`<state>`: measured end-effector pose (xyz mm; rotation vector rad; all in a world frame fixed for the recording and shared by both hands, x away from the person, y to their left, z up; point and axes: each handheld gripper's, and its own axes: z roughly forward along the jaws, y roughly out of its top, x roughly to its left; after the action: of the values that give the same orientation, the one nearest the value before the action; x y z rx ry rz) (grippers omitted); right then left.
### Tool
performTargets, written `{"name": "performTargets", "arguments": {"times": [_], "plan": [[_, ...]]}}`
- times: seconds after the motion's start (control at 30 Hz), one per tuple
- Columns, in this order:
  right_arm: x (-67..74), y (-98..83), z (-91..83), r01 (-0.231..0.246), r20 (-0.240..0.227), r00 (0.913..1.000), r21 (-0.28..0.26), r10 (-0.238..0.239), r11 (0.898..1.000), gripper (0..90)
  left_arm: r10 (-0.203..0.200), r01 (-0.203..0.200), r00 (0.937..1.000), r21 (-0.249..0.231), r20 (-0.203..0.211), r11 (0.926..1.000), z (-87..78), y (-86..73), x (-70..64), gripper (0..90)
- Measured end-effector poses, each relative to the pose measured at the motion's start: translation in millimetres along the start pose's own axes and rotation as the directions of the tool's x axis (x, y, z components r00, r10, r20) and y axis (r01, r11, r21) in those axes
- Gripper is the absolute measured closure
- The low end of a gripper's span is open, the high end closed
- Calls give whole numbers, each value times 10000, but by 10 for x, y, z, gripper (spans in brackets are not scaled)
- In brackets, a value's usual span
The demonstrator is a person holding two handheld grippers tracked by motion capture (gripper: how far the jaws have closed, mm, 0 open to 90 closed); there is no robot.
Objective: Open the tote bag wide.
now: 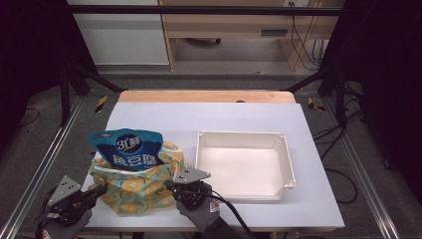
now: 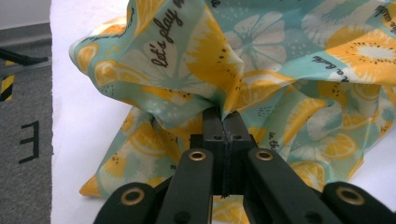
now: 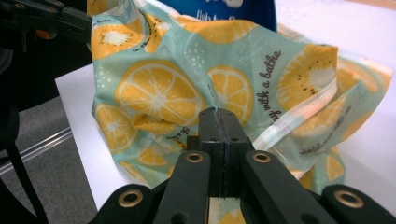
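Observation:
A teal cloth bag printed with orange slices (image 1: 134, 186) stands at the front left of the white table (image 1: 209, 117). A blue snack packet (image 1: 127, 148) sticks up out of its mouth. My left gripper (image 1: 102, 189) is shut on a fold of the bag's left side (image 2: 224, 112). On the bag's right side my right gripper (image 1: 169, 185) is shut on the cloth (image 3: 215, 112). In the right gripper view the bag (image 3: 196, 70) rises ahead with the blue packet (image 3: 224, 9) behind it, and the left gripper (image 3: 84, 28) shows at the top left.
An empty white plastic bin (image 1: 244, 164) sits just right of the bag. The table's front edge runs under both hands. A metal frame rail (image 1: 45, 159) lines the left side. Wooden furniture and cables stand beyond the far edge.

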<state>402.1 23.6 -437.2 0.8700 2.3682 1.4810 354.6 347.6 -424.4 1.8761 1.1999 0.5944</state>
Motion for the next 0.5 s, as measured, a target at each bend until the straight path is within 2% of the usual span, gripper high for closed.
{"name": "performTargets", "arguments": {"times": [0.5], "plan": [[16, -186, 140, -155, 109, 9998, 461, 150, 9988, 900, 200, -199, 9998, 498, -14, 9986, 99, -72, 11, 899]]}}
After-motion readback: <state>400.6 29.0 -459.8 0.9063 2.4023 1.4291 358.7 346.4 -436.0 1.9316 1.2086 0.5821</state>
